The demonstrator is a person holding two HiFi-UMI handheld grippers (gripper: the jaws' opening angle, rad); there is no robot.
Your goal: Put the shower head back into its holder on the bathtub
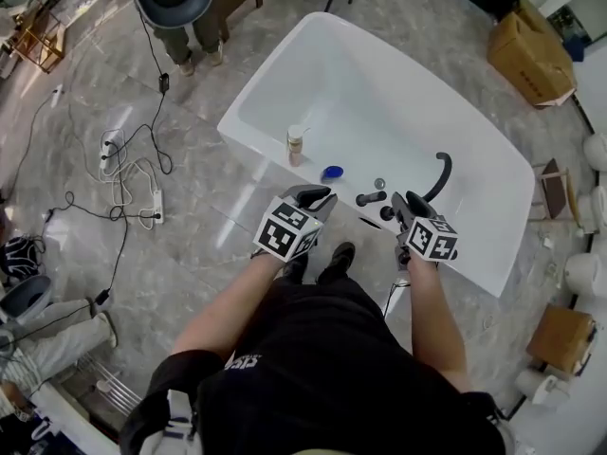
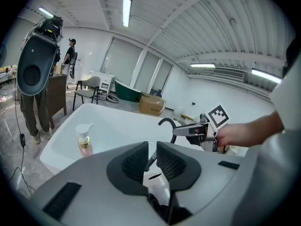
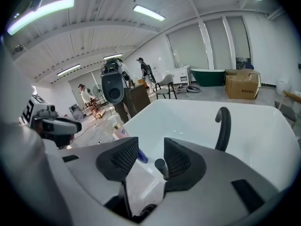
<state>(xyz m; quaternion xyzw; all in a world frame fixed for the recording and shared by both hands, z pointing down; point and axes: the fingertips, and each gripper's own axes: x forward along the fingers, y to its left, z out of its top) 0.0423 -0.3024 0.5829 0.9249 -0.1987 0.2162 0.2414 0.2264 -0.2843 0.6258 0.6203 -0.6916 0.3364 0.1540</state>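
Marble-look floor (image 1: pixel 204 254), glossy, grey-veined; cables (image 1: pixel 123 173) and power strip (image 1: pixel 156 202) strewn at left, cardboard box (image 1: pixel 531 50) top right.

Head view: white gloss bathtub (image 1: pixel 398 93), rounded oblong, set slantwise. On near rim: black hook-shaped faucet (image 1: pixel 441 173), pump bottle (image 1: pixel 296 145) w/ white top, blue cap (image 1: pixel 332 172), small round fittings (image 1: pixel 379 184). Shower head (image 1: pixel 370 198) = short dark handle on that rim, btw both grippers, just beside the fittings; seated in holder or not, can't tell. Left hand-held gripper (image 1: pixel 321 197) and right hand-held gripper (image 1: pixel 403 205) above rim, marker cubes up.

Left gripper view: dark dimpled pads (image 2: pixel 136 161) nearly together, thin slit only; slim grey bar (image 2: pixel 150 158) seen thru it, touching or not unclear. Not in head view: green tub (image 2: pixel 127 89), chair (image 2: pixel 89 84), ceiling strip lights (image 2: pixel 126 11).

Right gripper view: mesh-textured pads wide apart, nothing clamped; round-ended grey stub (image 3: pixel 161 166) just beside one pad, faucet arching behind.
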